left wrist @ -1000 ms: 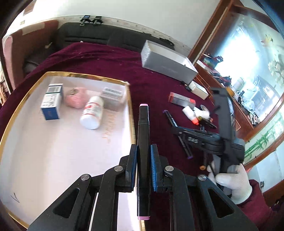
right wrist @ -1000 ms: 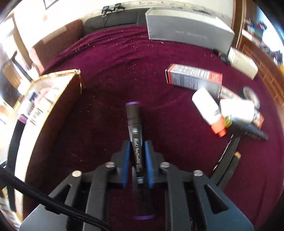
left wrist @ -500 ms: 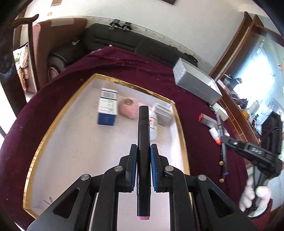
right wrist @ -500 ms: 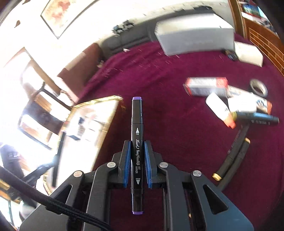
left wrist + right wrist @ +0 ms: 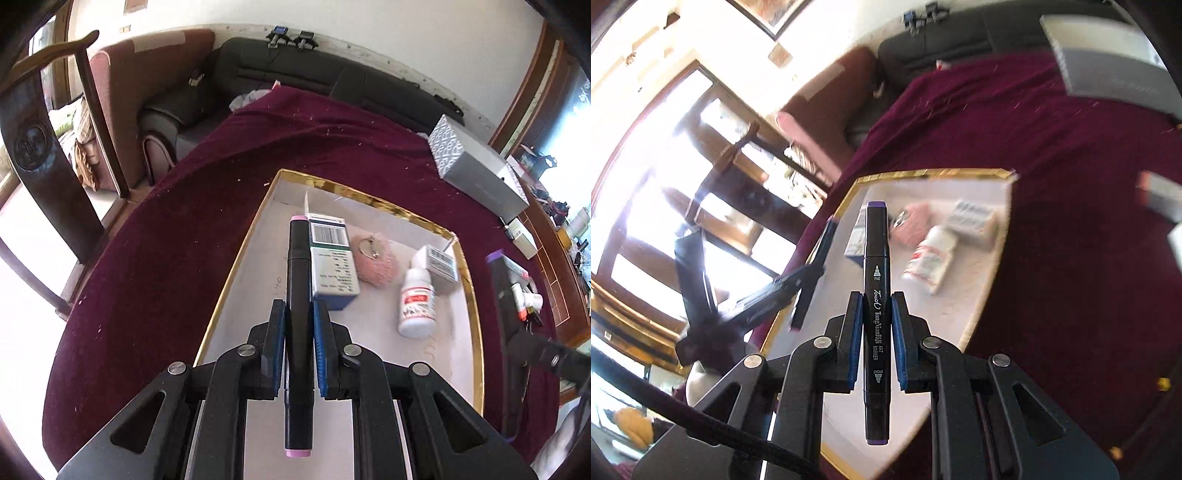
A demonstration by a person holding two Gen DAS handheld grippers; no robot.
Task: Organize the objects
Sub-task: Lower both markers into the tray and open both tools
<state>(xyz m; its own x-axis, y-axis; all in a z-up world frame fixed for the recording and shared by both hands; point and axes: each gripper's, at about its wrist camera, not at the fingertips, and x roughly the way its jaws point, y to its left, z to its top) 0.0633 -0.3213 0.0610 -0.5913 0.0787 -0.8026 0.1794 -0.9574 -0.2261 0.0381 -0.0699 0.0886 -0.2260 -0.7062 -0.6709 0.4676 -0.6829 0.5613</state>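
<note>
over the gold-edged tray [image 5: 476,295], held both grippers, each with a marker. left gripper [image 5: 299,354] squeezed tight on the pink-capped marker [image 5: 298,280], blue pads [image 5: 276,347] pressed on its black middle. right gripper [image 5: 875,336] squeezed tight on the purple-capped marker [image 5: 875,295] the same way.

pointed each marker straight out along the fingers, long way forward and slanting down toward the tray floor. lay below and ahead of both tips: a blue and white box [image 5: 332,266], a pink fluffy ball [image 5: 376,258], a white bottle [image 5: 417,302] on its side, and a small gray box [image 5: 441,264], all grouped at the tray's far end. left plenty of bare white floor at the near end, right under the left gripper.

seemed closer to that bare spot: the left one, already above the tray. looked like the right one came in from the tray's side, with the dark red cloth [image 5: 1071,184] beside it. probably needed next: tip lower, lay each marker flat, away from the boxes.
</note>
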